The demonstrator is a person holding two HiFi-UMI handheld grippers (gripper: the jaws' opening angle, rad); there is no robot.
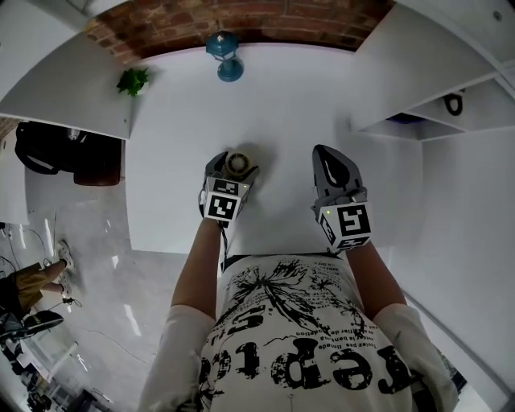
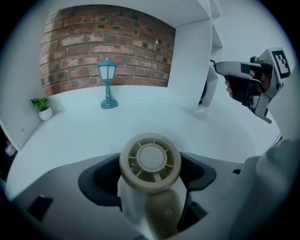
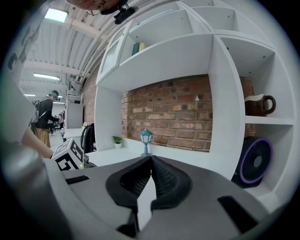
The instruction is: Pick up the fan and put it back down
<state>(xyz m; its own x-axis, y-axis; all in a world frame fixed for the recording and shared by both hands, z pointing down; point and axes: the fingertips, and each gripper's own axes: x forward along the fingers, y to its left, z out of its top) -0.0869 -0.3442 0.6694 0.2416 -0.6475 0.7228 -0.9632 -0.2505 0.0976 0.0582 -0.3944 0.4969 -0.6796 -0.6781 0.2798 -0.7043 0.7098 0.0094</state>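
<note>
White table (image 1: 282, 105), brick wall (image 1: 241, 20) behind. My left fingers (image 2: 101, 180) clamp the beige fan (image 2: 150, 161); my right fingers (image 3: 166, 180), beside them, press together.

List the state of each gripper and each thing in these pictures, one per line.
Left gripper: shut on the beige fan.
Beige fan: gripped between the left jaws, with its round face toward that gripper's camera.
Right gripper: shut, tips touching, empty.
Lamp: upright on the table.
Potted plant: upright on the table.
Jug: upright on a shelf.
Purple fan: standing below that shelf.
</note>
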